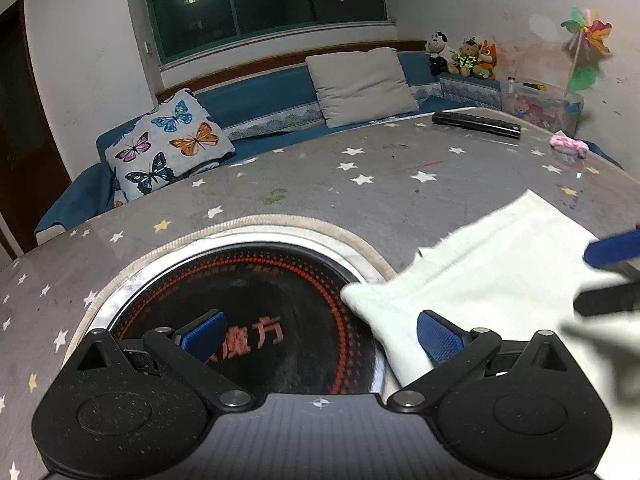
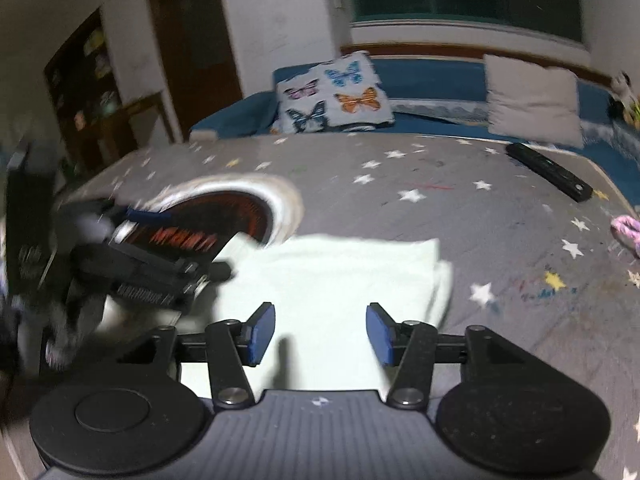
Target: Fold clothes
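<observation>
A: Folded white cloth [image 1: 480,264] check, left wrist view first. Where's it sitting?

B: It's lying on the worktop [image 1: 320,176], on the grey star-print cover, just right of the round black cooktop [image 1: 256,304] set into the surface. Its near-left corner is overlapping the cooktop's rim.

A: Left hand-held gripper [image 1: 320,336]?

B: Jaws are standing wide apart, nothing between them. Right blue pad [image 1: 438,336] is hovering over the cloth's near edge, left pad over the cooktop glass. Can't tell if the right pad is touching fabric. Right hand-held gripper [image 1: 608,276] is poking in at the right edge, blurred, over the cloth.

A: Background?

B: Black remote [image 1: 476,123] lying at the far side of the worktop, pink item [image 1: 568,146] near the right edge. Butterfly pillow [image 1: 170,146] and grey pillow [image 1: 362,86] leaning on the blue bench behind.

A: Right wrist view?

B: Cloth [image 2: 332,276] is lying folded, directly ahead of the right hand-held gripper [image 2: 320,334]. Jaws are standing partly open, both pads above the cloth's near part, not pinching anything. Left hand-held gripper [image 2: 160,264] is showing at left, motion-blurred, by the cloth's left edge and the cooktop [image 2: 224,220]; can't read its jaws from here.
</observation>
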`<move>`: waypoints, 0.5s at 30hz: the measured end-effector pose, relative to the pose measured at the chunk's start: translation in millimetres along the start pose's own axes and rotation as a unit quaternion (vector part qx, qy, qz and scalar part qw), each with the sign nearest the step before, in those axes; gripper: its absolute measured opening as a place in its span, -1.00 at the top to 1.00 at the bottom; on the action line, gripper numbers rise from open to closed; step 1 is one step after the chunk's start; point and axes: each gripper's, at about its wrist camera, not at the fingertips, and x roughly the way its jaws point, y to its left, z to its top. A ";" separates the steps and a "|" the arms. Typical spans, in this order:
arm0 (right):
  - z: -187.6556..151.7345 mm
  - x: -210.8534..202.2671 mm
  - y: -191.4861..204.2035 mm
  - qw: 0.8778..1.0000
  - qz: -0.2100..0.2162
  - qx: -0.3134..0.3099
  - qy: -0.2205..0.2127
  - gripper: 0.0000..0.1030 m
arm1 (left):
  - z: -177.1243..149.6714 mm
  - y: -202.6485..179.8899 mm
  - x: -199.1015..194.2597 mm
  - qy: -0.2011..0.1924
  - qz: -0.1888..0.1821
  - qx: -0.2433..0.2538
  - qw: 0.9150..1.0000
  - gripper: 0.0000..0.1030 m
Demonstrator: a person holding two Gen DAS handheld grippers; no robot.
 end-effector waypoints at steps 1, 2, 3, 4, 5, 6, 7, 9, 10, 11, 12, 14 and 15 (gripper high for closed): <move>-4.7 -2.6 8.8 1.000 0.001 -0.015 0.002 -0.03 | -2.7 -1.3 -2.7 0.000 -0.001 0.002 1.000 -1.00; -9.5 -5.2 17.9 0.999 0.002 -0.031 0.004 -0.10 | -5.1 -2.6 -5.1 0.001 -0.002 0.004 1.000 -1.00; -15.7 -7.2 30.6 0.999 0.005 -0.052 0.005 -0.14 | -7.8 -3.8 -7.8 0.001 -0.003 0.005 1.000 -1.00; -20.6 -8.5 39.7 0.998 0.008 -0.066 0.008 -0.14 | -10.2 -4.9 -10.3 0.001 -0.004 0.007 1.000 -1.00; -24.6 -8.9 46.5 0.997 0.010 -0.076 0.010 -0.14 | -12.4 -5.7 -12.8 0.001 -0.003 0.008 1.000 -1.00; -28.6 -9.2 53.4 0.996 0.011 -0.086 0.012 -0.14 | -14.2 -6.4 -15.6 0.000 -0.002 0.009 1.000 -1.00; -33.5 -9.0 61.4 0.995 0.013 -0.095 0.015 -0.14 | -15.8 -7.0 -17.8 0.000 -0.001 0.008 1.000 -1.00; -42.9 -9.6 75.5 0.994 0.017 -0.111 0.019 -0.16 | -19.4 -7.2 -23.0 -0.002 -0.002 0.007 1.000 -1.00; -47.3 -10.4 81.7 0.993 0.020 -0.118 0.020 -0.16 | -21.4 -7.5 -25.8 -0.004 -0.002 0.007 1.000 -1.00; -51.8 -11.1 87.9 0.992 0.022 -0.125 0.020 -0.17 | -23.3 -8.0 -28.7 -0.005 -0.002 0.007 1.000 -1.00; -56.2 -12.0 93.9 0.991 0.024 -0.132 0.021 -0.18 | -25.6 -8.3 -31.7 -0.006 -0.003 0.008 1.000 -1.00; -63.6 -16.6 102.8 0.990 0.026 -0.139 0.017 -0.18 | -30.8 -8.8 -37.8 -0.009 -0.006 0.009 1.000 -1.00; -66.1 -19.2 104.4 0.990 0.028 -0.136 0.016 -0.20 | -33.6 -9.3 -40.8 -0.010 -0.007 0.010 1.000 -1.00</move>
